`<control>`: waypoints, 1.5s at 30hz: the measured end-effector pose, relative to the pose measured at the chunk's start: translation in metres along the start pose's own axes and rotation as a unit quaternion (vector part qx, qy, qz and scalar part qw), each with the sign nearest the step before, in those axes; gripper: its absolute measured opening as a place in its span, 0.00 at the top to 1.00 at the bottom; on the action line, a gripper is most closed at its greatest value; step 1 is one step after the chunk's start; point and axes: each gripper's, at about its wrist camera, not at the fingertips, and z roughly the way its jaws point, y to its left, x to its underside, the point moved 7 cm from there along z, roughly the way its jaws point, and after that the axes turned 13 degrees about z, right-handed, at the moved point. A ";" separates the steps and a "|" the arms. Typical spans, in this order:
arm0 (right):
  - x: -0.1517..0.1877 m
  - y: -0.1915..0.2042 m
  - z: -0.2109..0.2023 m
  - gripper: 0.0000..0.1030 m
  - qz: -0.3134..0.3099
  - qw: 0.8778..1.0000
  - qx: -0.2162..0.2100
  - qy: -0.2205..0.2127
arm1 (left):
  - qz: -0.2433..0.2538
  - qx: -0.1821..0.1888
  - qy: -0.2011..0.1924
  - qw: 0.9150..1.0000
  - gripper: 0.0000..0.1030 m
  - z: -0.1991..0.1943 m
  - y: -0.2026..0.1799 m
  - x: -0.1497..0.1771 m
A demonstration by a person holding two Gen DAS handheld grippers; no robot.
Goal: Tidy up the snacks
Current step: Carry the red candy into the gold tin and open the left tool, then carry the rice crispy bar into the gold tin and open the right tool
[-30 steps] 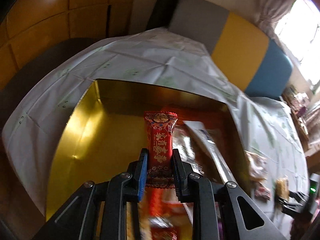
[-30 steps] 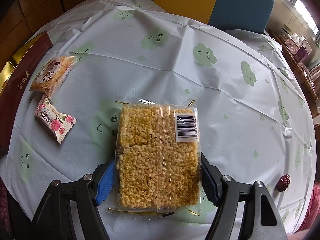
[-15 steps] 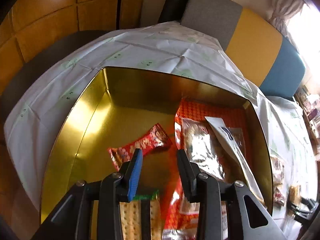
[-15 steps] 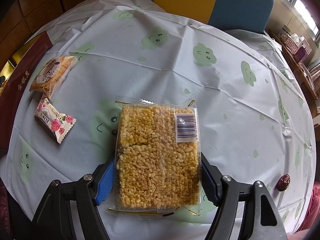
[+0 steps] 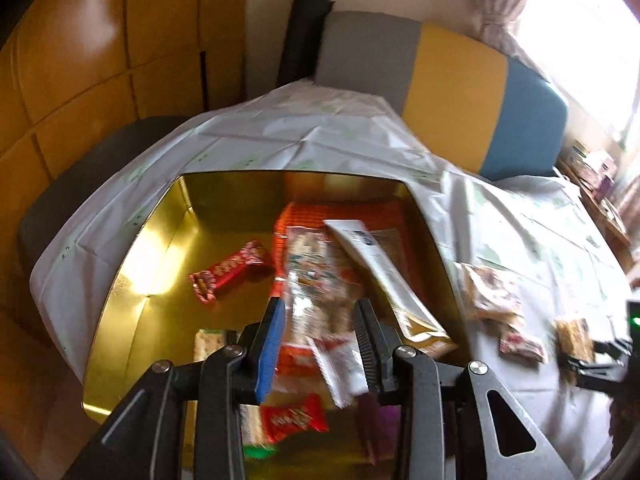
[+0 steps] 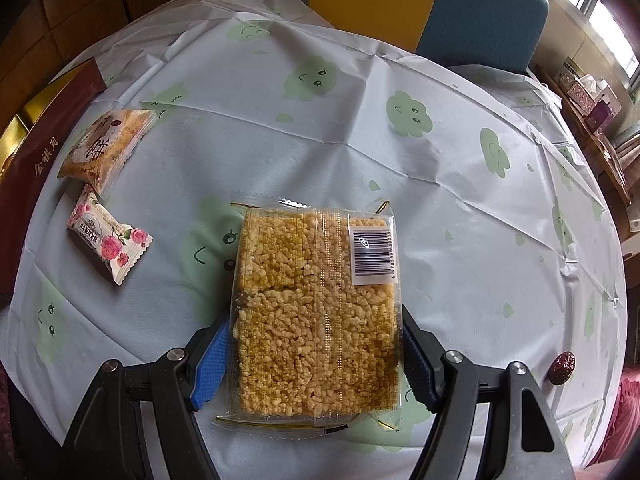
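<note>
My left gripper (image 5: 318,312) is open and empty above the gold tin (image 5: 132,264), which holds several snack packets. The red candy bar (image 5: 230,270) lies on the tin's bare floor, left of the fingers. A clear cracker packet (image 5: 316,280) and a long white-and-gold sachet (image 5: 384,276) lie in the tin's right half. My right gripper (image 6: 316,324) is shut on a clear pack of yellow puffed-rice cakes (image 6: 316,304), with its jaws against both long sides, over the tablecloth (image 6: 440,160).
A tan biscuit packet (image 6: 106,146) and a rose-print candy packet (image 6: 108,240) lie on the cloth beside the maroon tin lid (image 6: 38,148). A red date (image 6: 563,366) sits near the right table edge. Grey, yellow and blue chair backs (image 5: 448,88) stand beyond the table.
My left gripper let go of the red candy bar, which dropped into the tin. The gripper then drew back and swung right. The right gripper and rice-cake pack have not moved.
</note>
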 end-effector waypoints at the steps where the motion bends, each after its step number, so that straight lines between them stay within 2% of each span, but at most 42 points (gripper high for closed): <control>1: 0.000 0.000 0.000 0.27 -0.001 1.000 0.000 0.000 | 0.006 0.003 -0.003 1.000 0.65 -0.004 -0.005 0.001; 7: 0.000 0.001 -0.001 0.27 -0.003 1.000 0.002 -0.002 | 0.054 0.030 -0.020 0.998 0.65 -0.024 -0.040 0.006; 18: 0.001 0.001 -0.001 0.27 -0.005 1.000 0.005 -0.003 | 0.111 0.075 -0.029 0.991 0.65 -0.038 -0.089 0.024; 27: 0.001 0.002 -0.002 0.28 -0.006 1.000 0.006 -0.003 | 0.181 0.131 -0.027 0.974 0.65 -0.039 -0.140 0.049; 38: 0.002 0.002 -0.002 0.28 -0.005 1.000 0.006 -0.004 | 0.238 0.169 0.003 0.956 0.65 -0.020 -0.181 0.088; 41: 0.002 0.002 -0.002 0.28 -0.005 1.000 0.006 -0.005 | 0.248 0.180 0.012 0.952 0.65 -0.014 -0.189 0.098; 45: 0.003 0.001 -0.003 0.28 -0.003 1.000 0.007 -0.006 | 0.247 0.189 0.008 0.950 0.65 -0.011 -0.191 0.104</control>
